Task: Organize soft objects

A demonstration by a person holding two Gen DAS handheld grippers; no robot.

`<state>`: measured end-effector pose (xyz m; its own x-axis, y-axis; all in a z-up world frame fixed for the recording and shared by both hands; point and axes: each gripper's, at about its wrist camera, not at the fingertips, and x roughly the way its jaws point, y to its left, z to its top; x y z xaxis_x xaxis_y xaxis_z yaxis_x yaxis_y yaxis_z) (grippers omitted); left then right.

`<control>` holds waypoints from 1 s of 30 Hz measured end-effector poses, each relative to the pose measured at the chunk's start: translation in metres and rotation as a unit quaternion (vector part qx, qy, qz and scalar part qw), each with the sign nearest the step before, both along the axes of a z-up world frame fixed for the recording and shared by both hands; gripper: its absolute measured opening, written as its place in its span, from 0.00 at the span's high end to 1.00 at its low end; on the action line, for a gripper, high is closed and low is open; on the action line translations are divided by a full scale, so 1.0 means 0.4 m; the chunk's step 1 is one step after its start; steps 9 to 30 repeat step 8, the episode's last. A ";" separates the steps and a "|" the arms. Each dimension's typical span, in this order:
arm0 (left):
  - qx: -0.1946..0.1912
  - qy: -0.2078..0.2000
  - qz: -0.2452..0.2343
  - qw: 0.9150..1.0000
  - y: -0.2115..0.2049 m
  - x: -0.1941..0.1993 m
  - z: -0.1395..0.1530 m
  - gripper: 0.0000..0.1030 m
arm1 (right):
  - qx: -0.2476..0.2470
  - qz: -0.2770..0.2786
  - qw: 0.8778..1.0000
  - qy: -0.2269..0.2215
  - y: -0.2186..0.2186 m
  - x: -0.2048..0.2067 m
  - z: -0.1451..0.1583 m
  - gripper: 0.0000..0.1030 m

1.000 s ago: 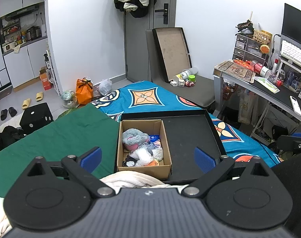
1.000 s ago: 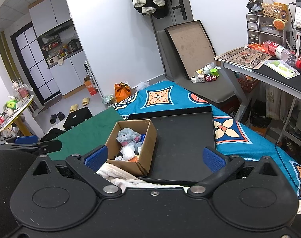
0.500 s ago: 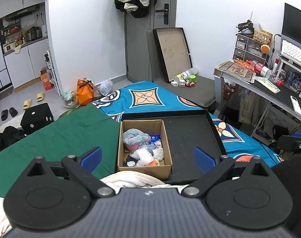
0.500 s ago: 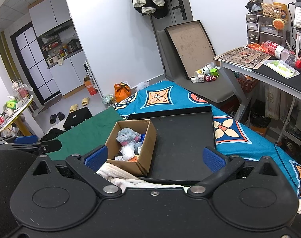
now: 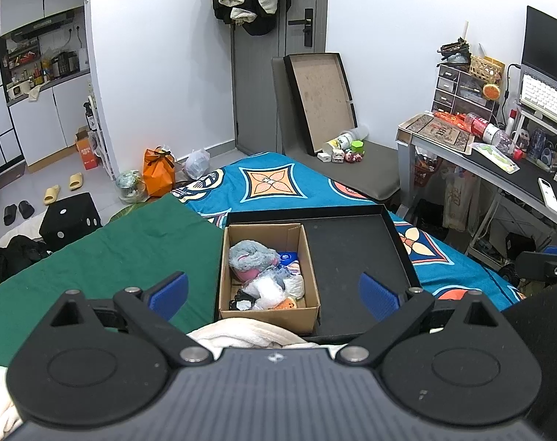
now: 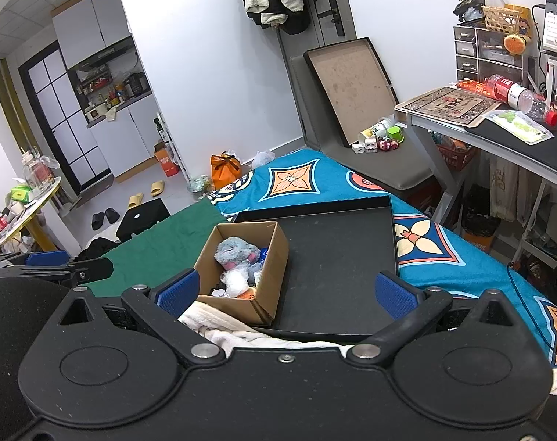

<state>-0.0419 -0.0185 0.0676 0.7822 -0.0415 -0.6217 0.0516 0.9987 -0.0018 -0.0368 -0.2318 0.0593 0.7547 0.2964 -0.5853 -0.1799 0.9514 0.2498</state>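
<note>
A cardboard box (image 5: 267,316) (image 6: 271,279) sits in the left part of a black tray (image 5: 352,257) (image 6: 337,268) on the bed. It holds several soft things: a grey and pink plush (image 5: 247,259) (image 6: 234,251), white crinkly bags (image 5: 265,288) (image 6: 236,281), a blue packet (image 5: 287,257), an orange item (image 5: 287,304). My left gripper (image 5: 273,290) is open and empty, held above the box's near side. My right gripper (image 6: 284,290) is open and empty, over the tray's near edge. A cream cloth (image 5: 241,334) (image 6: 234,330) lies under both.
A green cloth (image 5: 105,257) covers the bed left of the tray; a blue patterned sheet (image 5: 275,187) lies beyond. A desk (image 5: 499,169) stands to the right. A chair with a leaning tray lid (image 5: 322,103) stands behind. Bags and slippers lie on the floor at left.
</note>
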 end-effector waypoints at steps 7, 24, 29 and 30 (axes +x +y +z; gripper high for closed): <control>-0.001 0.000 -0.001 1.000 0.001 0.002 0.003 0.04 | 0.005 -0.001 1.000 0.001 0.003 -0.002 0.001 0.00; -0.002 0.001 -0.001 1.000 0.003 0.002 0.003 0.04 | 0.005 -0.001 1.000 0.001 0.003 -0.002 0.001 0.00; -0.002 0.001 -0.001 1.000 0.003 0.002 0.003 0.04 | 0.005 -0.001 1.000 0.001 0.003 -0.002 0.001 0.00; -0.002 0.001 -0.001 1.000 0.003 0.002 0.003 0.04 | 0.005 -0.001 1.000 0.001 0.003 -0.002 0.001 0.00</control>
